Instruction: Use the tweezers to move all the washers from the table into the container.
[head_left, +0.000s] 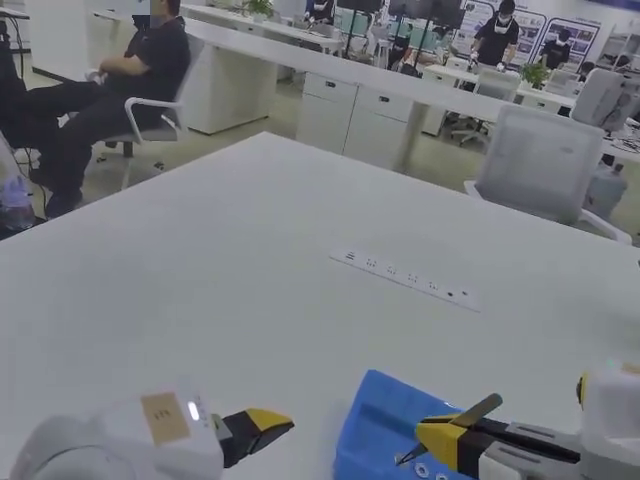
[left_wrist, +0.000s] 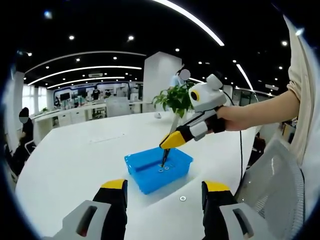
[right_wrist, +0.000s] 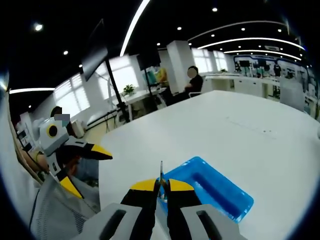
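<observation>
Clamping the tweezers (left_wrist: 173, 126), the right gripper (left_wrist: 169, 144) holds their tip inside the blue container (left_wrist: 145, 181) with washers (left_wrist: 161, 170). One washer (left_wrist: 183, 198) lies on the table (left_wrist: 75, 150) beside it; the left gripper (left_wrist: 165, 186) has its jaws apart.

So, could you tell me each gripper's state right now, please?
Left gripper: open, holding nothing.
Right gripper: shut on the tweezers, tips down in the container.

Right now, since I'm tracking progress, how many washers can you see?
3. Two washers lie in the blue container, below the tip of the tweezers; one washer lies on the table beside the container. More may be hidden behind its walls.
</observation>
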